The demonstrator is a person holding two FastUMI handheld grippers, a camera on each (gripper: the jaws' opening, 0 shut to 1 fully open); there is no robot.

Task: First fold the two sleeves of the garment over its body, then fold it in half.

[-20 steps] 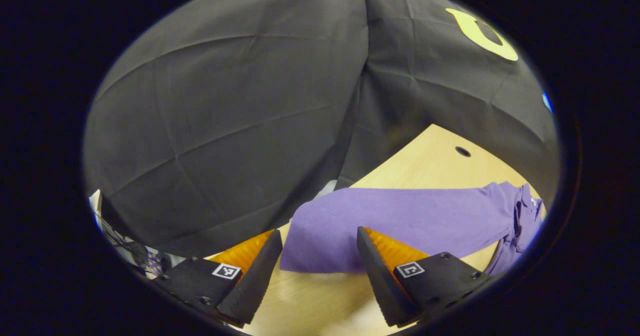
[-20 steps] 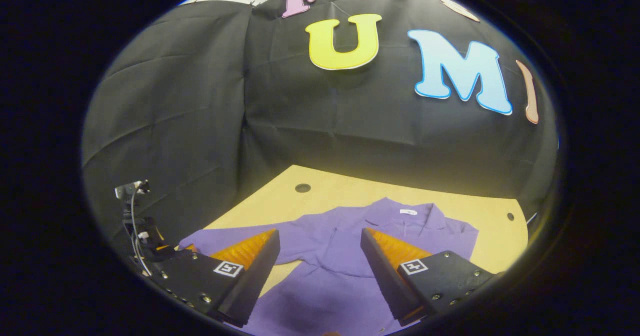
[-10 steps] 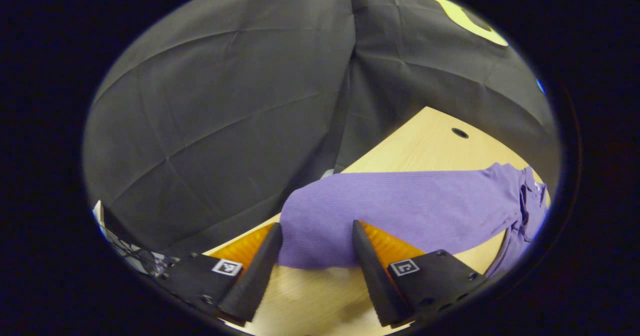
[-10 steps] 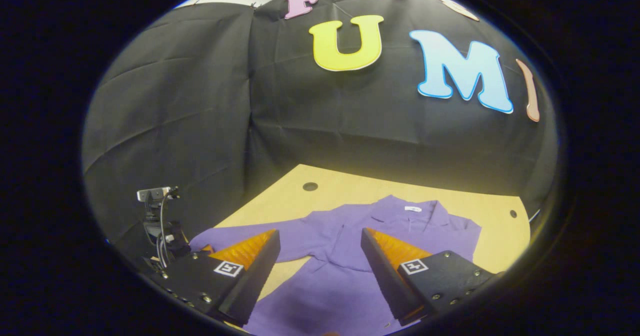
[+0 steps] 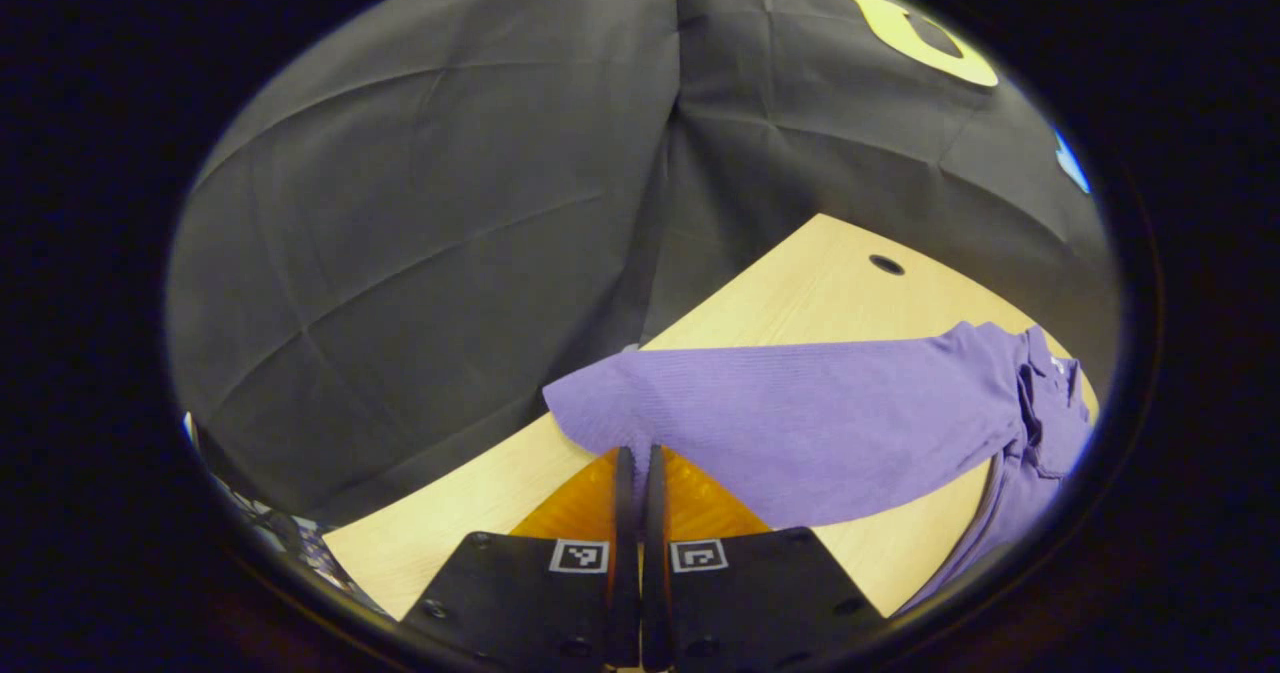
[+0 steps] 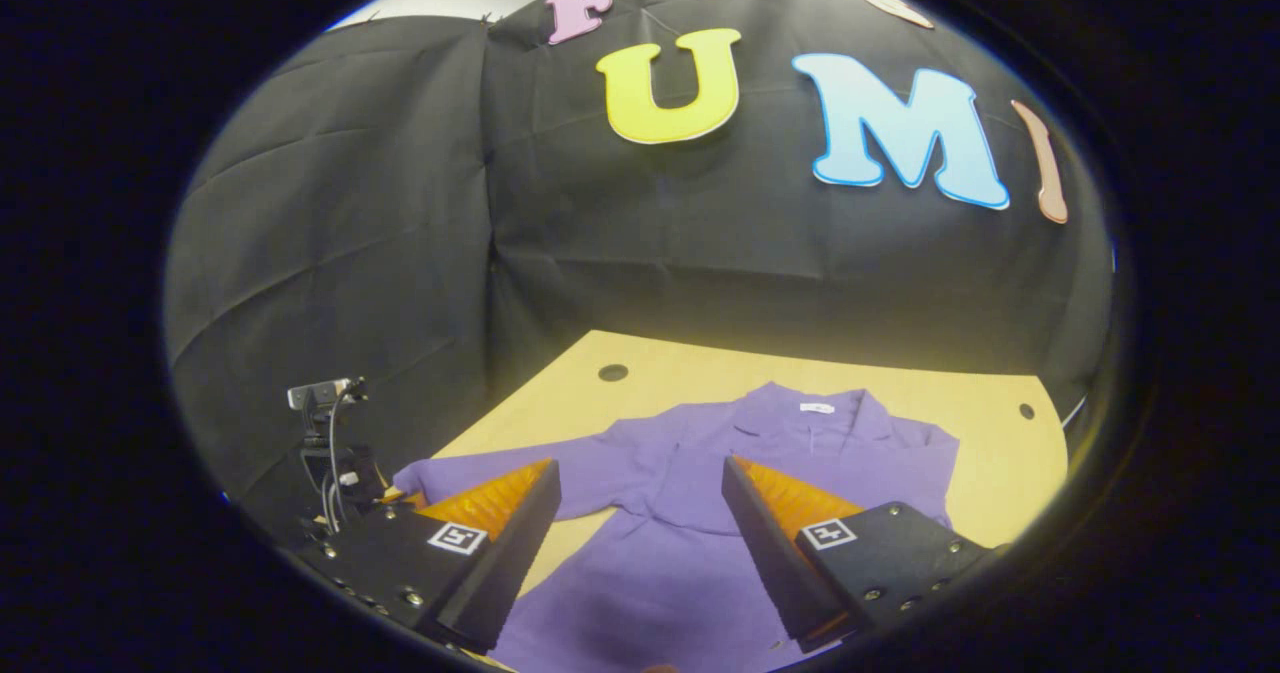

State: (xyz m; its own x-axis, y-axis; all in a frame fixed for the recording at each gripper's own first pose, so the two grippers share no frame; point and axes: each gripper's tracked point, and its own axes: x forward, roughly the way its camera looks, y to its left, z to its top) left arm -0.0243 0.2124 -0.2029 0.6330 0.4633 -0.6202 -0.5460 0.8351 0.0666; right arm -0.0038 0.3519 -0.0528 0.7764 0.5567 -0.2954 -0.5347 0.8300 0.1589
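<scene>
A purple long-sleeved garment point(image 6: 670, 563) lies flat on the wooden table point(image 6: 700, 373), collar point(image 6: 810, 415) toward the wall. Its one sleeve point(image 5: 800, 413) stretches out sideways across the table. My left gripper point(image 5: 633, 458) is shut, its fingertips pinching the near edge of that sleeve close to the cuff. In the right gripper view the same sleeve point(image 6: 520, 463) runs left toward the other gripper point(image 6: 335, 443) at the table's edge. My right gripper point(image 6: 640, 468) hangs open above the garment's body, nothing between its fingers.
The table has round holes point(image 5: 886, 264) point(image 6: 1020, 411) near its far corners. Black cloth walls stand close behind and to the left of the table. Bare wood point(image 5: 450, 513) shows in front of the sleeve.
My left gripper went from open around the sleeve's cuff end to shut on its edge. The right gripper stayed open and barely moved.
</scene>
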